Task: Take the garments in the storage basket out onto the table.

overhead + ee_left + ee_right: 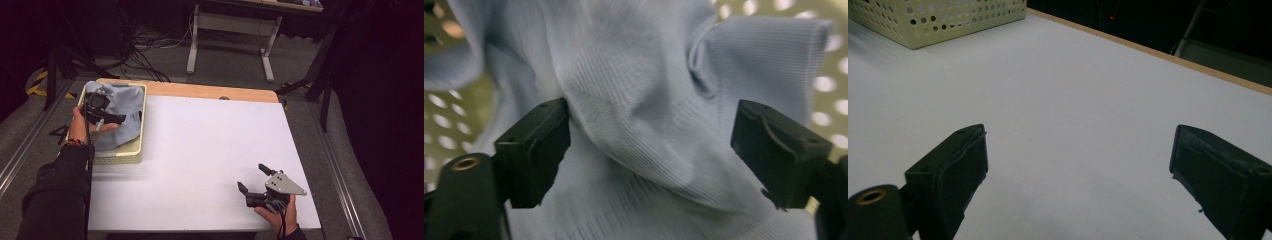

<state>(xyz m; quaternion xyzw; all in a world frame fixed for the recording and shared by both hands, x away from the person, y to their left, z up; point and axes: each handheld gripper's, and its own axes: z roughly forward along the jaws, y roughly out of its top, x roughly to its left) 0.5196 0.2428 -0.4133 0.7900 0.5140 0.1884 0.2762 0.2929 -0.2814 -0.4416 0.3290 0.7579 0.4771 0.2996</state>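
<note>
Ribbed blue cloth (644,115) between left tool (649,150), basket (141,125) overhead

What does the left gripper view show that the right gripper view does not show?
The left gripper view shows a pale blue cloth bunched in the basket, with a fold lying between the left gripper's open fingers. The right gripper view shows the bare white table, its wooden edge, and the right gripper open over it. Both show the perforated cream basket.
</note>
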